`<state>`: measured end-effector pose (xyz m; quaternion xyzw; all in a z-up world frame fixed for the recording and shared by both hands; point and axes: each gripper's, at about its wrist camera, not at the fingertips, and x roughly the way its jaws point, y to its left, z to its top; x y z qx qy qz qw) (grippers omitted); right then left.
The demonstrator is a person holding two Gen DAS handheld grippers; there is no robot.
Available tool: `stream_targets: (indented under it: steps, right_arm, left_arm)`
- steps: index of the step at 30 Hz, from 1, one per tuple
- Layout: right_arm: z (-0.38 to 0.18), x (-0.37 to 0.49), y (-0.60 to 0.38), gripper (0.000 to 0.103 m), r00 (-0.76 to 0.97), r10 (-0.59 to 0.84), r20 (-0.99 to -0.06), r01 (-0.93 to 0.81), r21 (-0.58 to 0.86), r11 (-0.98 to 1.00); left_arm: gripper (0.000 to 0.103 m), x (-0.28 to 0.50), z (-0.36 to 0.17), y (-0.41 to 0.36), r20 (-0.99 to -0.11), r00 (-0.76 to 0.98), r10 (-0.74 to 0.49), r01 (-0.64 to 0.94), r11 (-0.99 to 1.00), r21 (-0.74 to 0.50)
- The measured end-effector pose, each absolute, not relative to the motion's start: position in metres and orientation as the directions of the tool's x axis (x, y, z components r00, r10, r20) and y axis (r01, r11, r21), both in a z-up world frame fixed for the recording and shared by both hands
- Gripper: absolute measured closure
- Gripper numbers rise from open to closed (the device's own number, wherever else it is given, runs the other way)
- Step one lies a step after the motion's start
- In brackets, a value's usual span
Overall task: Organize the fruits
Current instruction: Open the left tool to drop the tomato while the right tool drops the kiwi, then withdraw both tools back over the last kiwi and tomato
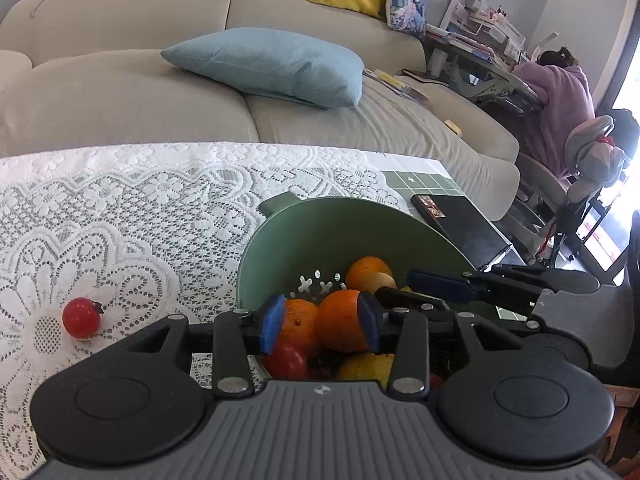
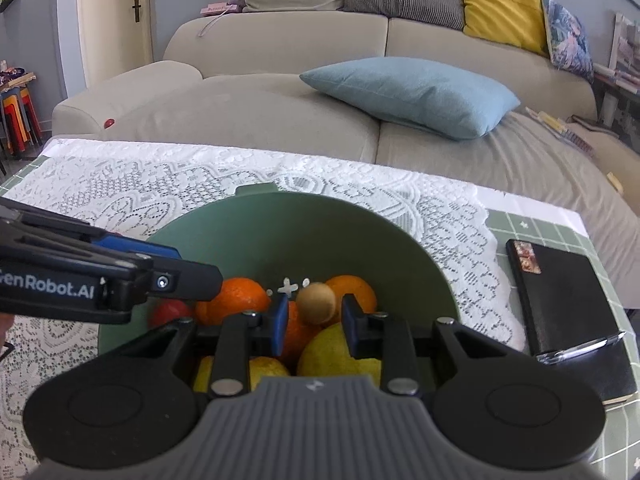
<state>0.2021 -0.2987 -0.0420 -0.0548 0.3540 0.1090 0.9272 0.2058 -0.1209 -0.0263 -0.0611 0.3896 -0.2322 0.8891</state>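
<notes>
Lace tablecloth (image 1: 120,208) | left gripper (image 1: 322,326) spread, empty, above green bowl (image 1: 320,232) | right gripper (image 2: 314,326) pressed together, empty

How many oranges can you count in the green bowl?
3 oranges: one at the far side beside a small brown fruit, two side by side nearer the camera. Others may lie hidden underneath.

Fruit count on the table

One green bowl (image 2: 304,224) holds three oranges (image 2: 236,294), two lemons (image 2: 332,354) and one tomato (image 1: 288,360); one tomato (image 1: 81,317) lies outside.
</notes>
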Motion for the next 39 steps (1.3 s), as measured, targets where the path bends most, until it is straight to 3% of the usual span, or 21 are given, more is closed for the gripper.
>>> stream_targets:
  steps: [3,5,13,17,30,39]
  right_arm:
    - [-0.039,0.200,-0.299,0.075,0.739,0.158,-0.655,-0.233,-0.029,0.972]
    - [-0.037,0.198,-0.297,0.067,0.750,0.154,-0.643,-0.232,-0.038,0.972]
    - [-0.029,0.190,-0.285,0.060,0.779,0.164,-0.605,-0.257,-0.069,0.964]
    - [-0.024,0.182,-0.274,0.049,0.799,0.173,-0.576,-0.265,-0.079,0.961]
    - [-0.014,0.157,-0.223,0.041,0.826,0.248,-0.505,-0.354,-0.125,0.927]
    - [-0.021,0.148,-0.188,0.040,0.798,0.301,-0.522,-0.420,-0.122,0.899]
  left_arm:
    - [0.054,0.202,-0.022,-0.121,-0.656,0.600,-0.458,0.371,0.886,-0.279]
    - [0.052,0.199,-0.019,-0.121,-0.652,0.606,-0.456,0.374,0.887,-0.272]
    - [0.052,0.179,-0.010,-0.111,-0.647,0.660,-0.381,0.335,0.921,-0.200]
    - [0.052,0.171,-0.005,-0.101,-0.646,0.685,-0.337,0.304,0.938,-0.167]
    - [0.052,0.146,0.003,-0.055,-0.639,0.727,-0.250,0.251,0.964,-0.091]
    - [0.052,0.138,-0.006,-0.017,-0.662,0.723,-0.197,0.205,0.976,-0.066]
